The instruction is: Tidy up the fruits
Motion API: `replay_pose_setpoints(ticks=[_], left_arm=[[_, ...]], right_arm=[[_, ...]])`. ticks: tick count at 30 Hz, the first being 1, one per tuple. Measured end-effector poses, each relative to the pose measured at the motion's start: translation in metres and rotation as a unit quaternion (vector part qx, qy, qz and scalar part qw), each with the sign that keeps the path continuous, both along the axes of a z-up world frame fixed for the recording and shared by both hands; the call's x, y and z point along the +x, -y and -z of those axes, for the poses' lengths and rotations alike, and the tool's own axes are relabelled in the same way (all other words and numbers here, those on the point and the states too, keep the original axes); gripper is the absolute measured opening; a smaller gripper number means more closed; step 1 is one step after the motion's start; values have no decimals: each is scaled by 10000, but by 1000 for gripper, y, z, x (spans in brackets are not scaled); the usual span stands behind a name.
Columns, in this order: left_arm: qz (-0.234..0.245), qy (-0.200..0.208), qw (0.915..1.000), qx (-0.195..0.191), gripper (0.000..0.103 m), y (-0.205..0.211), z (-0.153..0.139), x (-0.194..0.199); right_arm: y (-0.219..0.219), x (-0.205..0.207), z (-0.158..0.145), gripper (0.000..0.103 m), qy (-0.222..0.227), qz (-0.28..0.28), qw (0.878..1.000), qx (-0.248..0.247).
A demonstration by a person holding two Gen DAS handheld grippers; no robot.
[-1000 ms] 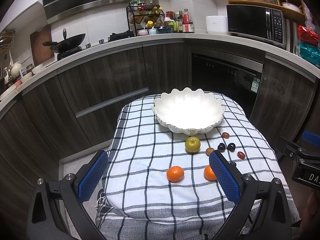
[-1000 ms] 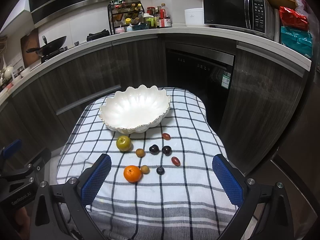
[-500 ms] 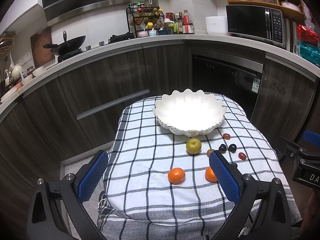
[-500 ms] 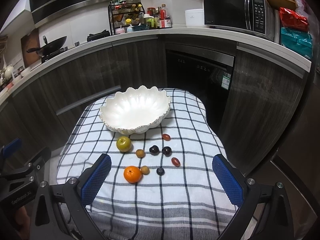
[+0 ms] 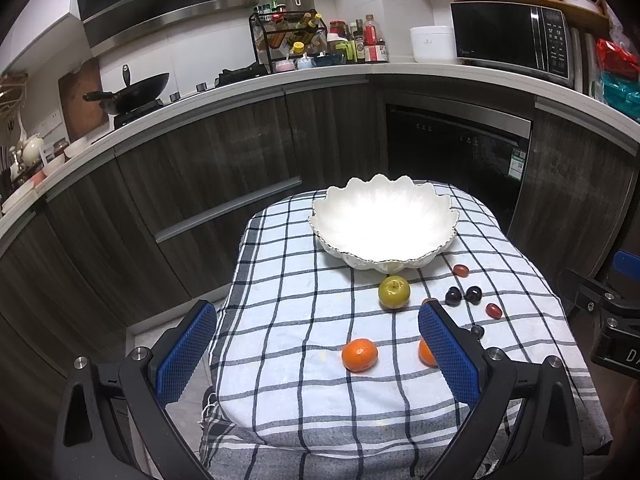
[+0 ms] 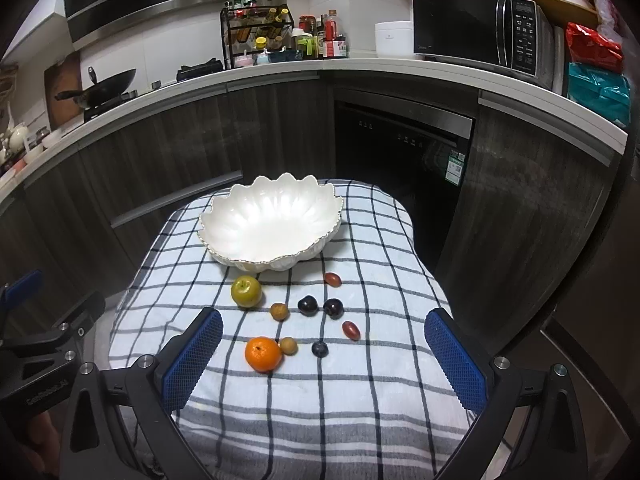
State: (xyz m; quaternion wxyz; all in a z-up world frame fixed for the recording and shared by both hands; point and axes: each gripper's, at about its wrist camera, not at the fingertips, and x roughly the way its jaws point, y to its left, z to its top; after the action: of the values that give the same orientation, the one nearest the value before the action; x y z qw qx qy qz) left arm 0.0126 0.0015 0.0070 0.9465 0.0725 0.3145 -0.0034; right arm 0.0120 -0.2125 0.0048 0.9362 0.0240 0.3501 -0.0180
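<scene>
A white scalloped bowl point(image 5: 320, 220) point(image 6: 208, 236) stands empty at the far end of the checked cloth point(image 5: 280, 380). In front of it lie a green apple point(image 5: 394, 292) point(image 6: 246, 291), an orange point(image 5: 359, 355) point(image 6: 263, 354), two dark plums point(image 6: 307, 305) point(image 6: 333, 307), two red dates point(image 6: 333, 279) point(image 6: 351, 330), two brown longans point(image 6: 279, 311) point(image 6: 288, 345) and a small dark berry point(image 6: 319, 349). A second orange point(image 5: 425, 352) is half hidden behind my left gripper's right finger. My left gripper point(image 5: 317, 310) and right gripper point(image 6: 324, 316) both hover open near the cloth's front edge, holding nothing.
The cloth covers a small table point(image 6: 280, 420) in front of dark kitchen cabinets point(image 5: 180, 200) and a built-in oven point(image 6: 400, 160). The counter behind holds a wok point(image 5: 132, 88), a bottle rack point(image 5: 288, 40) and a microwave point(image 6: 480, 32). Floor lies left of the table.
The left wrist view has drifted slightly, so the fruit sits a little further right and lower in it. The right gripper has barely moved. No fruit has shifted.
</scene>
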Motion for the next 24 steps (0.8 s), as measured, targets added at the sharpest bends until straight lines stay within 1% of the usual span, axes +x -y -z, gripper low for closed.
replay_pose_setpoints(ticks=[6,13,24], left_arm=[[65,-71,10000,13,103,2,5,7],[172,-56,9997,139,103,8,13,13],[204,-247,9994,143,103,8,28,27]], right_arm=[[-3,10,5,103,-63,-71,10000,-16],[-8,19,11,103,-91,-148,9998,-32],[-19,35,25,102,-253,-281,9993,-81]])
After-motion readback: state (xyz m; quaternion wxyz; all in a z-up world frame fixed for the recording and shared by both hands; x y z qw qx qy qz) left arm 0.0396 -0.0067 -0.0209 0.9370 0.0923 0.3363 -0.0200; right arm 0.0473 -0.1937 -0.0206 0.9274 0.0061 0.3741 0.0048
